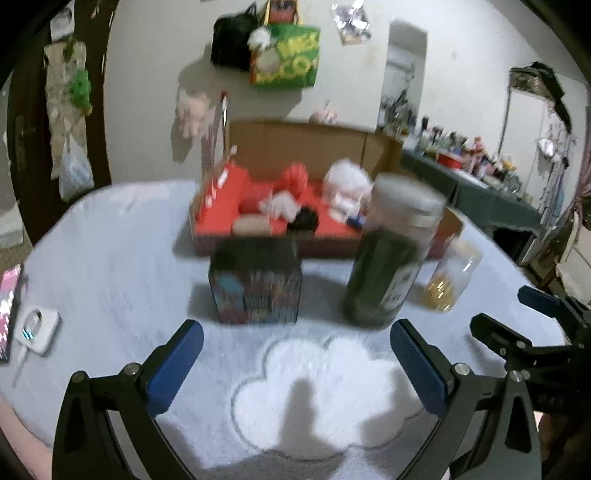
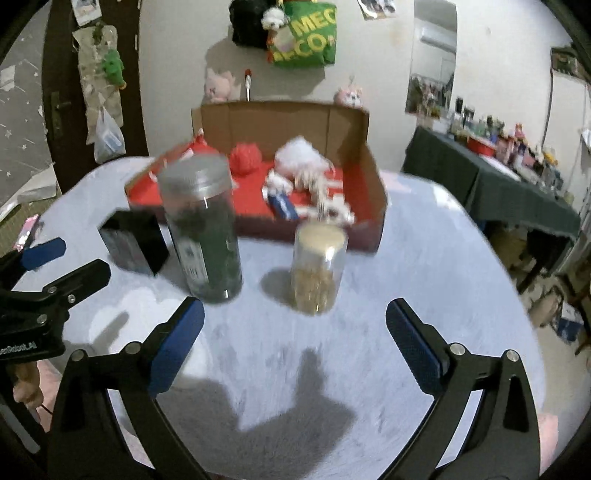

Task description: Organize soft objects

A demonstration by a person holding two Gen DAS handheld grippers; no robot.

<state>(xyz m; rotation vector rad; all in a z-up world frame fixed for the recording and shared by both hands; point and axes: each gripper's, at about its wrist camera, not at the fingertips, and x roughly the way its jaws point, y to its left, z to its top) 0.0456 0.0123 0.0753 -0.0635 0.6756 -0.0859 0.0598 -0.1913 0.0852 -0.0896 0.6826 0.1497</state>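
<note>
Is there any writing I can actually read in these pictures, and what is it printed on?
"MEC" and below it "CO", cut off: on the green bag hanging on the wall.
"Robot.AI", its start cut off: on the left hand-held gripper, low at the right view's left edge.
Label on the tall dark jar: too blurred to read.
Print on the dark box: too blurred.
Photos on the wall: too small.

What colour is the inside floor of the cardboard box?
Red: the cardboard box has a red lining on its floor, clearest in the right wrist view.
</note>
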